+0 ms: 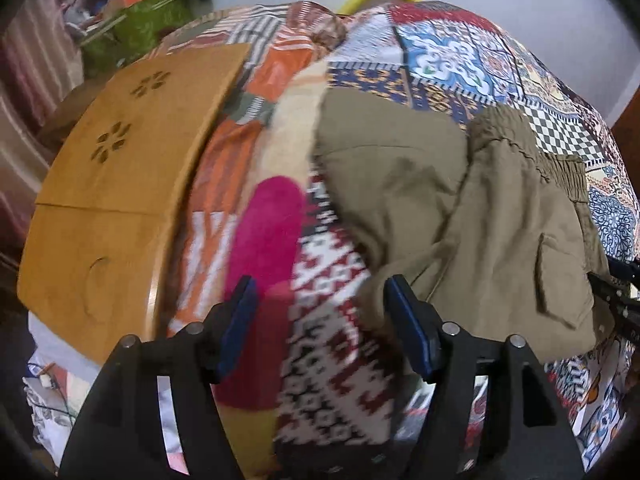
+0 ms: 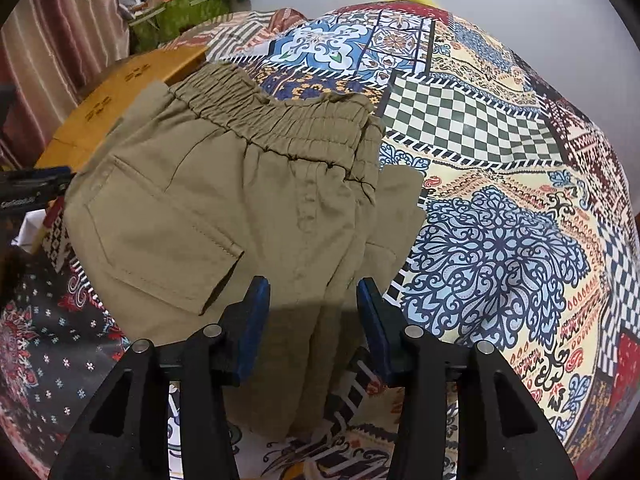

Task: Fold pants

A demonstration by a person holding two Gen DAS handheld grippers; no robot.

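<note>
The khaki pants (image 2: 248, 208) lie folded into a compact stack on the patchwork bedspread (image 2: 500, 208), elastic waistband (image 2: 280, 120) at the far end, a flap pocket (image 2: 168, 240) on top. My right gripper (image 2: 312, 304) is open, its blue pads over the near edge of the pants, holding nothing. In the left wrist view the pants (image 1: 460, 208) lie to the right. My left gripper (image 1: 320, 304) is open and empty above the bedspread (image 1: 332, 340), its right finger (image 1: 404, 320) at the pants' left edge. The right gripper's tip (image 1: 618, 292) shows at the far right.
A wooden lap table (image 1: 120, 184) with flower cut-outs sits on the bed to the left, also in the right wrist view (image 2: 116, 96). A pink patch (image 1: 268, 232) lies beside it. Green boxes and clutter (image 1: 136, 28) stand at the back left by a striped curtain (image 2: 60, 40).
</note>
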